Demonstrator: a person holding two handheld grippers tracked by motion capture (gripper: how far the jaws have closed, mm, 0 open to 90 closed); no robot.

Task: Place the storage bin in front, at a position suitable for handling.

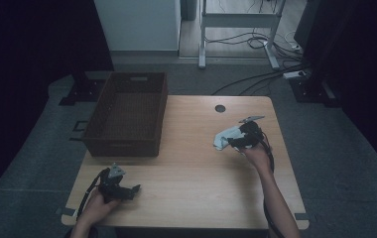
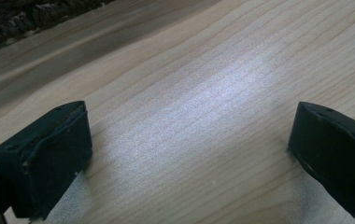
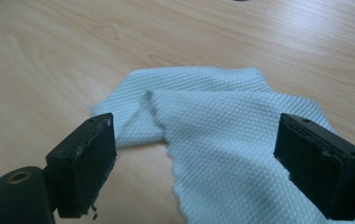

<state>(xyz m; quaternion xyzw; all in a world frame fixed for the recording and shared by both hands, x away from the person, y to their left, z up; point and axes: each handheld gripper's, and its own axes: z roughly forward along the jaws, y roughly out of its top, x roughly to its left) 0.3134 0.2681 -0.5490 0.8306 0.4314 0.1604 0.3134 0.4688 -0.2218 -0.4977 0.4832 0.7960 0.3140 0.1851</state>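
No text, label, brand, number or sign can be read on anything here.

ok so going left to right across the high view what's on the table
wicker basket → left gripper → cable hole → pale cloth → right gripper

High view dim, murky, corners near black around table (image 1: 186,198). Gripper views brighter; soft glare patch on wood between left gripper's jaws, basket (image 2: 21,18) edge above blurred. Cloth (image 3: 222,126) weave sharp, faint shadows beneath.
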